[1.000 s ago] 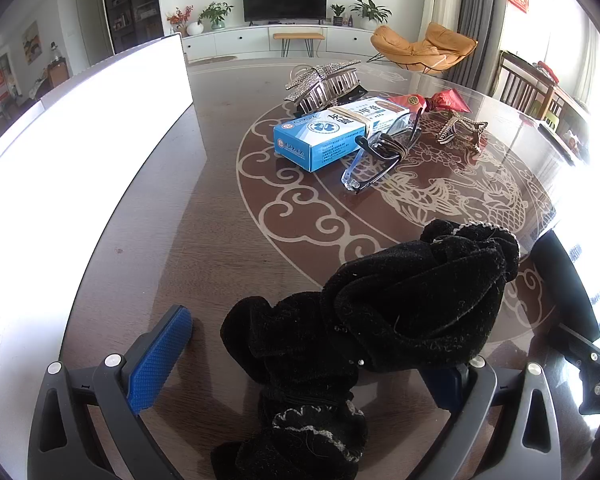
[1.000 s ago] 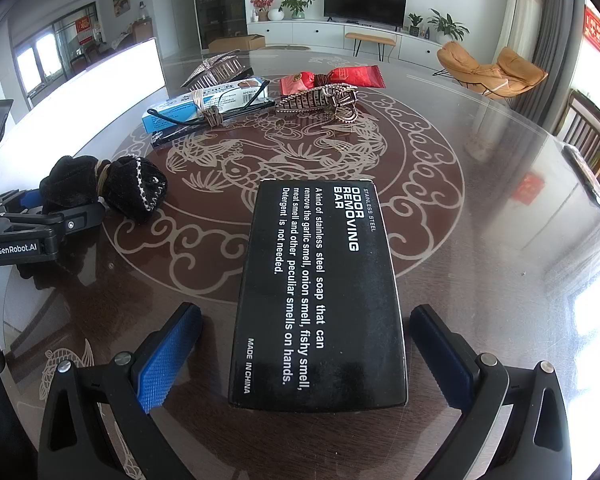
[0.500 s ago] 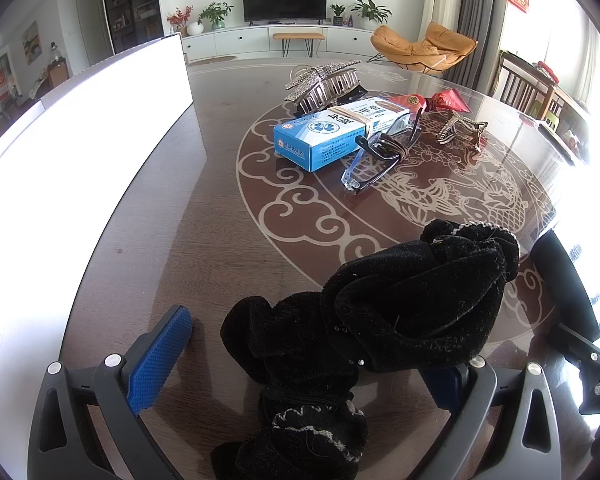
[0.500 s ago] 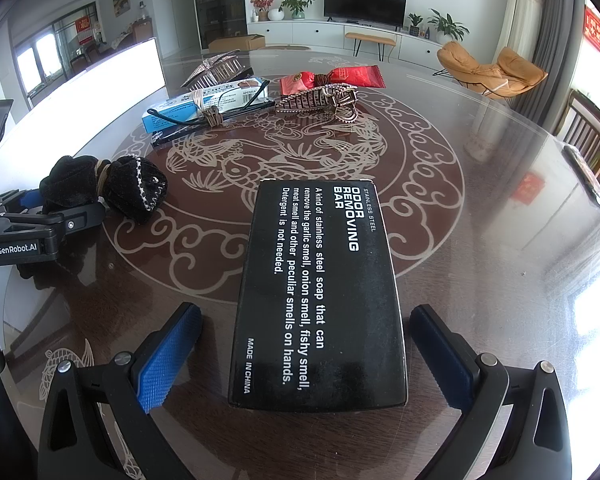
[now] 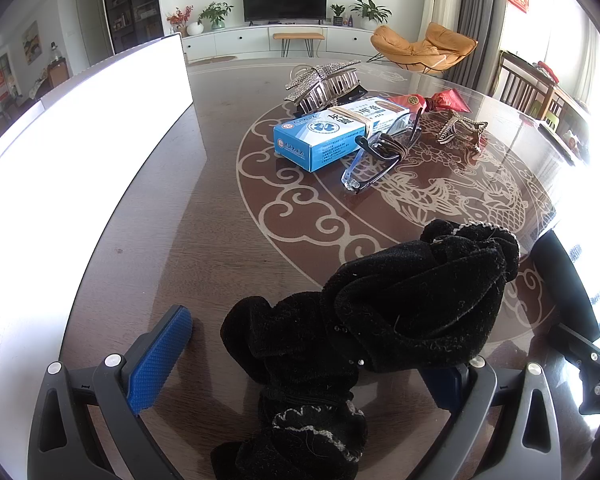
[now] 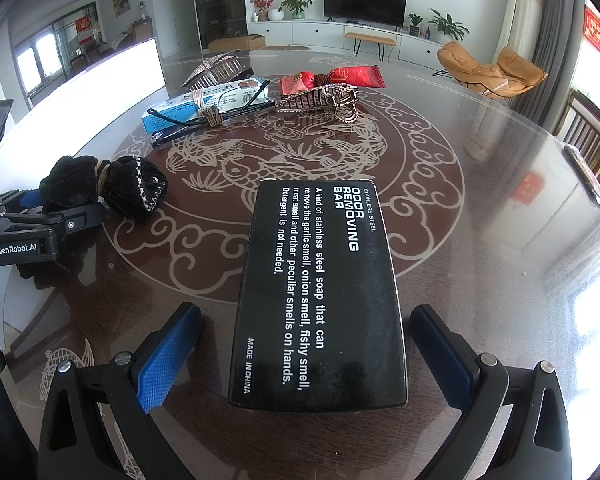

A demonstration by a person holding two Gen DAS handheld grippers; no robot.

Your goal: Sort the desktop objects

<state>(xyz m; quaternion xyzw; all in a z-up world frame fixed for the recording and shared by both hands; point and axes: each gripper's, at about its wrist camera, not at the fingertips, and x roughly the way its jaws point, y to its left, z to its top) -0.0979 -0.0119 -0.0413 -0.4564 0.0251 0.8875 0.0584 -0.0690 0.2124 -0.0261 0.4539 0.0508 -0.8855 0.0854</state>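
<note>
While both grippers sit pre-grasp, right gripper (image 6: 306,364) fingers spread wide around the black box (image 6: 318,296) must close; left gripper (image 5: 300,364), left of the box, fingers wide around the black scrunchie (image 5: 380,320).

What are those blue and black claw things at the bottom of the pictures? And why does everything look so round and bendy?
Those claws are two grabbing tools, one in each of a person's hands. Each carries a wide-eye camera looking along its two fingers, which bends the picture.

One picture is from the left gripper. It is open, with a black velvet scrunchie lying between its fingers.

The other is from the right gripper, open around a black box of odor removing soap.

Further back on the round table lie a blue box, glasses, two sparkly hair clips and a red wrapper. Nothing is held.
</note>
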